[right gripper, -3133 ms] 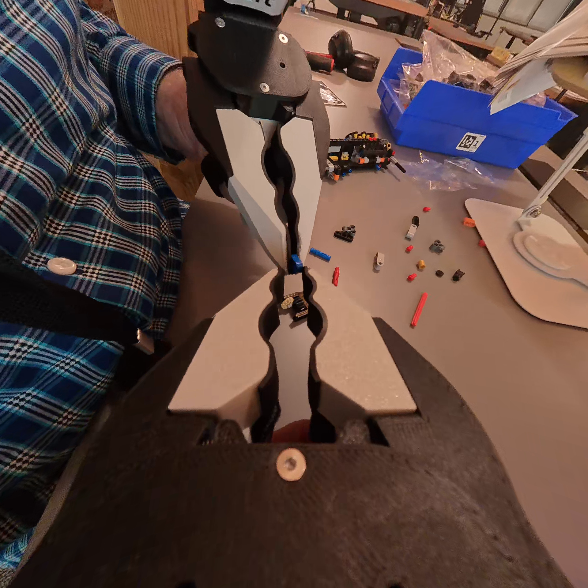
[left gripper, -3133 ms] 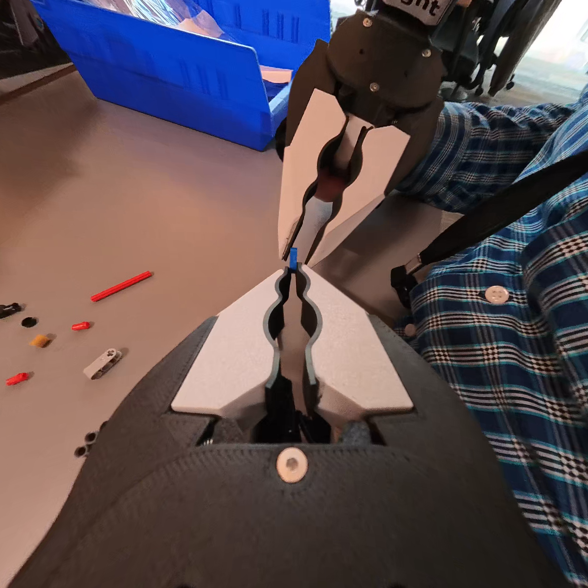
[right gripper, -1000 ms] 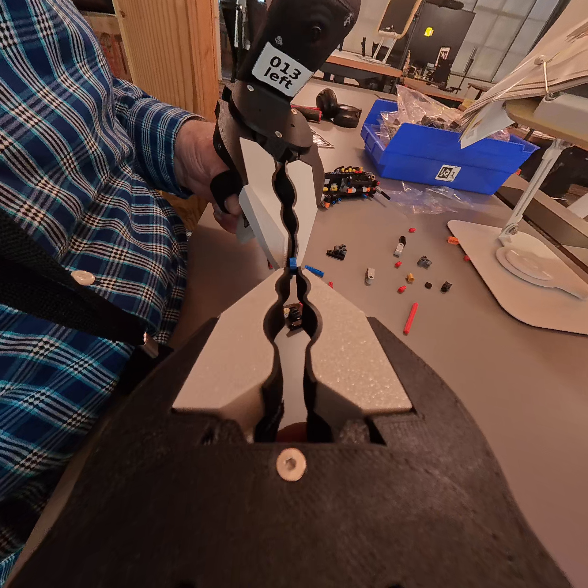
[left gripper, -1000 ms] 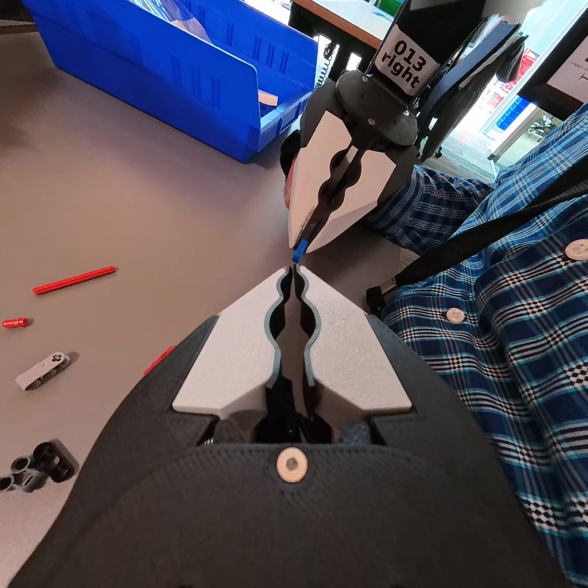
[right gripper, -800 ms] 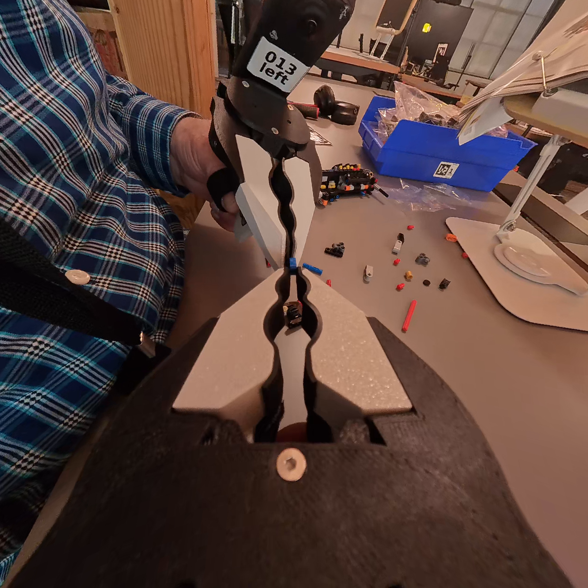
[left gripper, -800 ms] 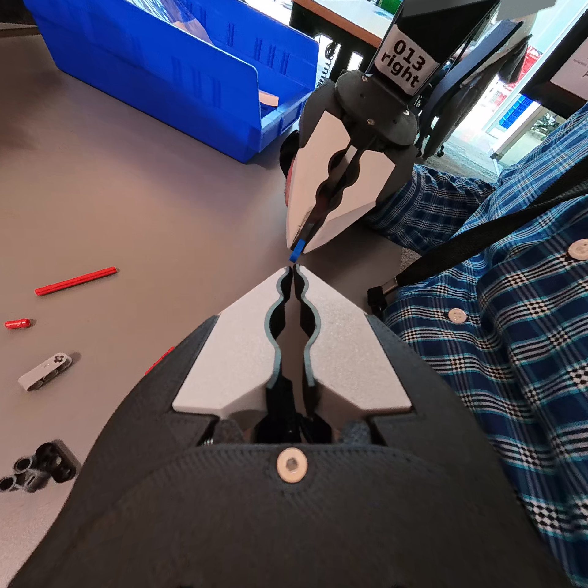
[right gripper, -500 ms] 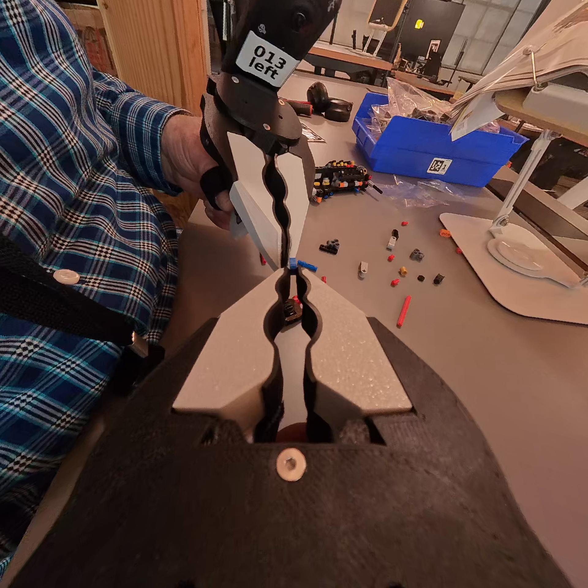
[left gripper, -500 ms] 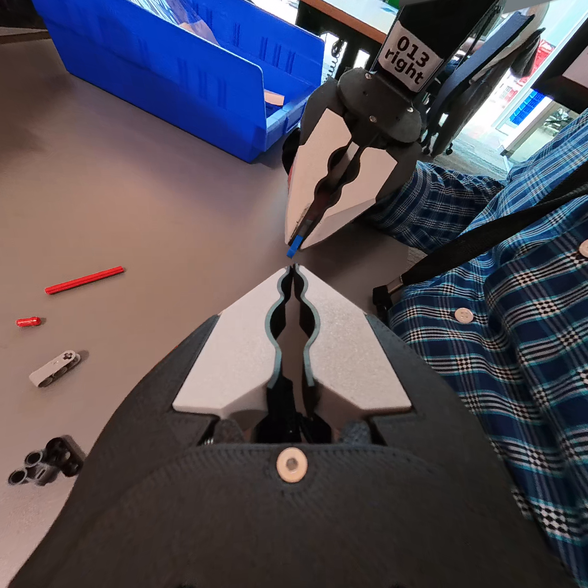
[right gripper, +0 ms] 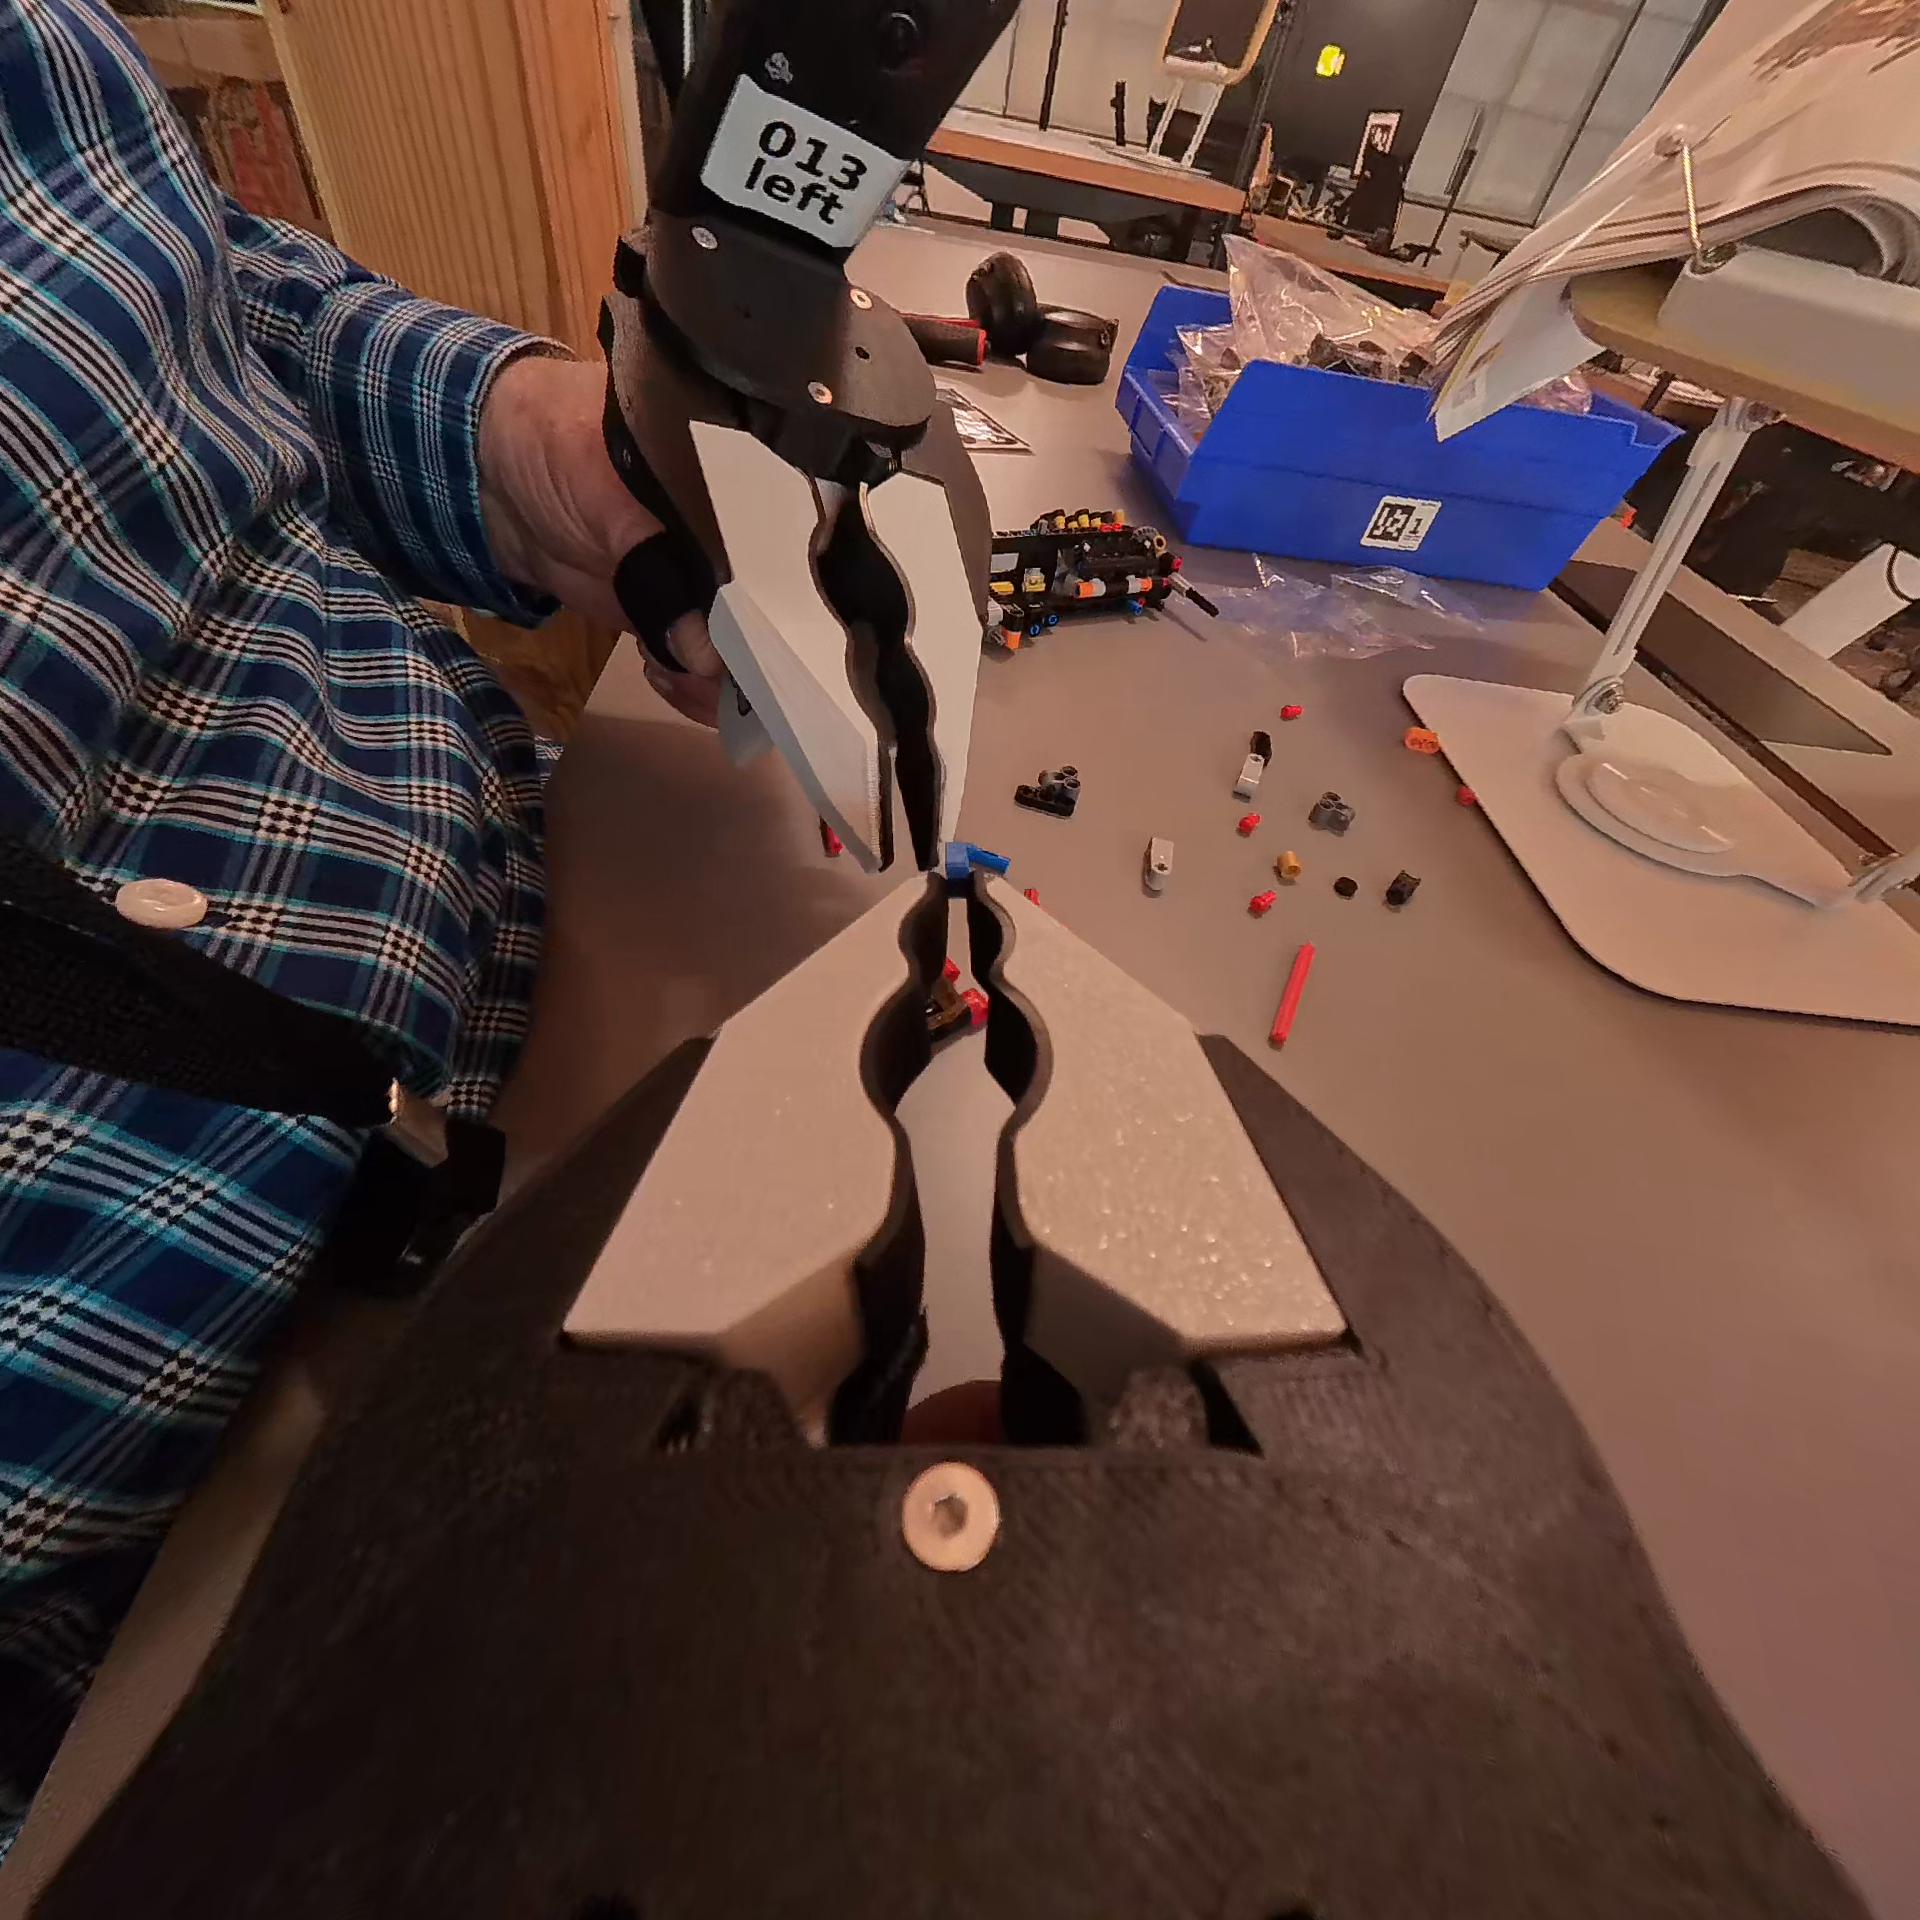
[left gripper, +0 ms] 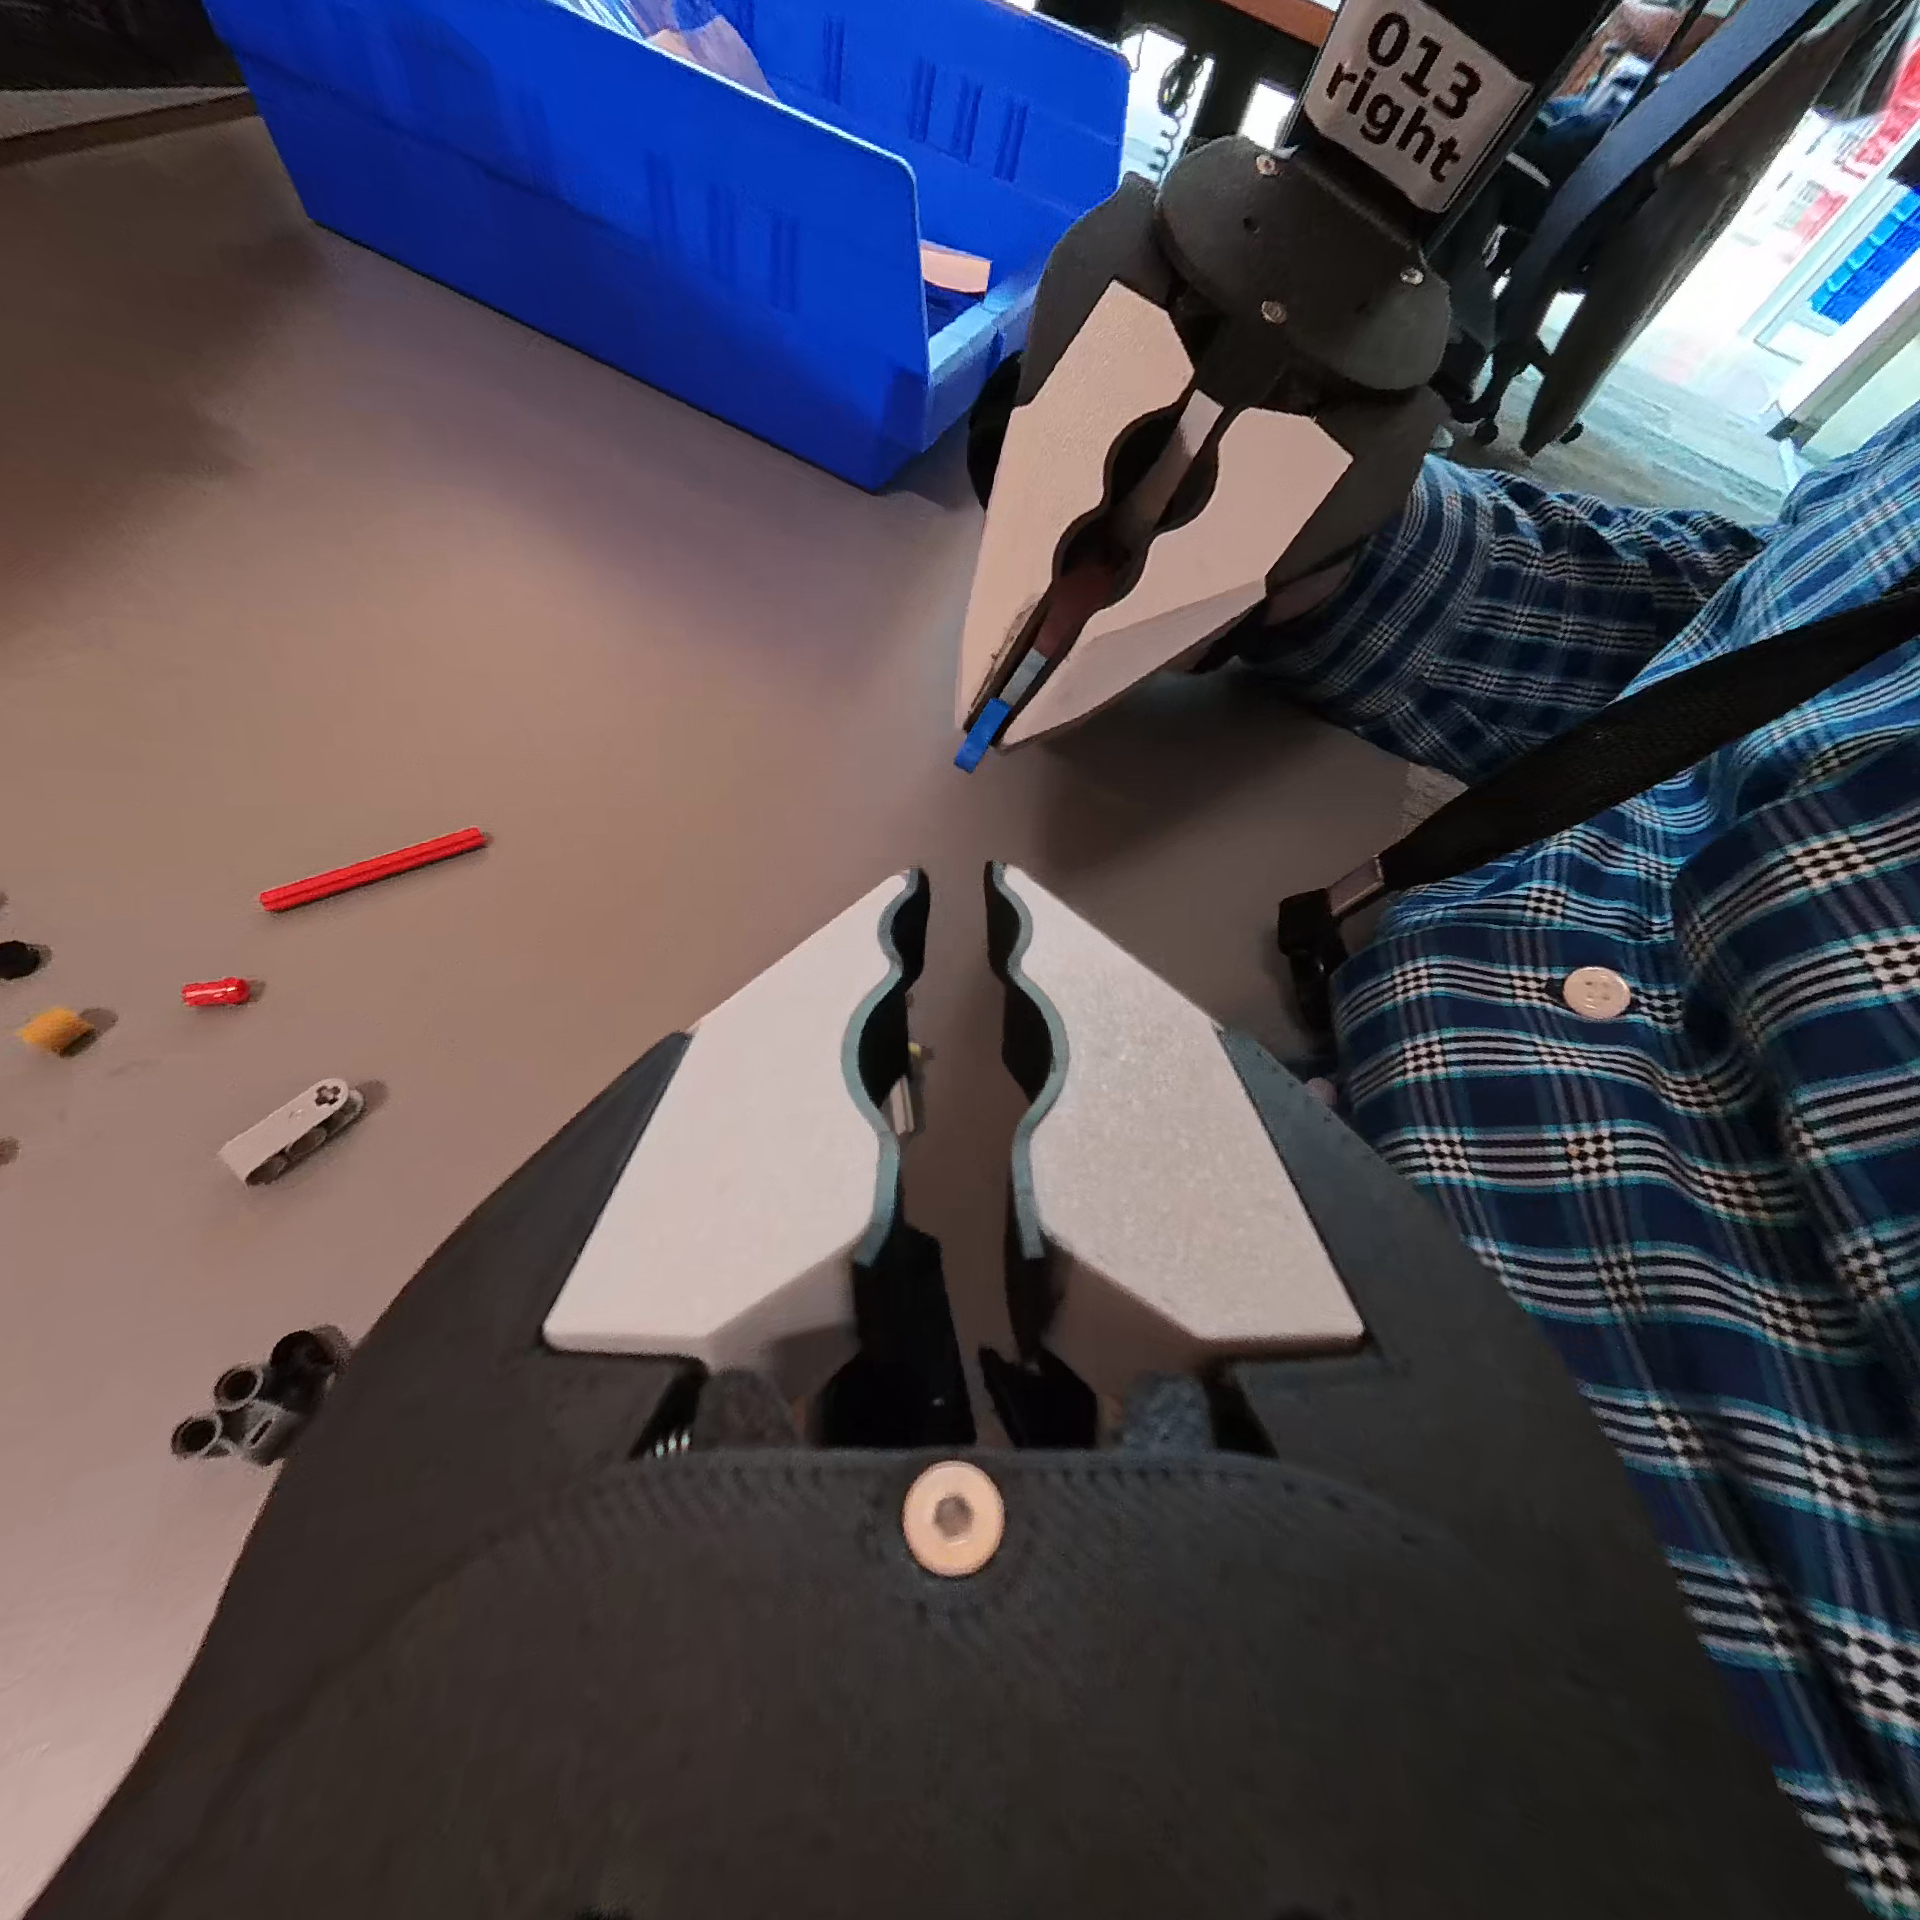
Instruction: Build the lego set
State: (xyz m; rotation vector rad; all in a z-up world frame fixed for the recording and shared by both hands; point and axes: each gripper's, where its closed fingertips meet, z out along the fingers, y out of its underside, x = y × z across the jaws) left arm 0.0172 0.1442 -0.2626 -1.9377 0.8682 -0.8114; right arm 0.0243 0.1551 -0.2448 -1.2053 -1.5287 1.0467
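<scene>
Left wrist view puts your left gripper [left gripper: 956, 883] at centre with its jaws parted a narrow gap and nothing between the tips; a small grey-and-yellow part shows inside the left jaw's hollow, and you cannot tell whether it is held or lying on the table behind. Your right gripper [left gripper: 987, 727] comes in from 1 o'clock, pinched closed on one small blue pin [left gripper: 982, 730], which sticks out of its tips toward 7 o'clock. That pin lies at 12 o'clock from your left tips, near but apart, its long axis running roughly in line with the right fingers. The right gripper already has it, so any join probably turns on bringing the left tips up along that axis.

Right wrist view shows the same blue pin [right gripper: 957, 858] at its own tips, with your left gripper [right gripper: 902, 862] just beside it at 11 o'clock.

On the grey table [left gripper: 520, 623] at 9 o'clock you have one long red axle [left gripper: 371, 869], one short red pin [left gripper: 215, 992], one light grey beam [left gripper: 291, 1129] and one black connector [left gripper: 255, 1397]. One blue bin [left gripper: 623, 208] stands at 11 o'clock, and one partly built model [right gripper: 1081, 569] sits at 12 o'clock in the right view.
</scene>
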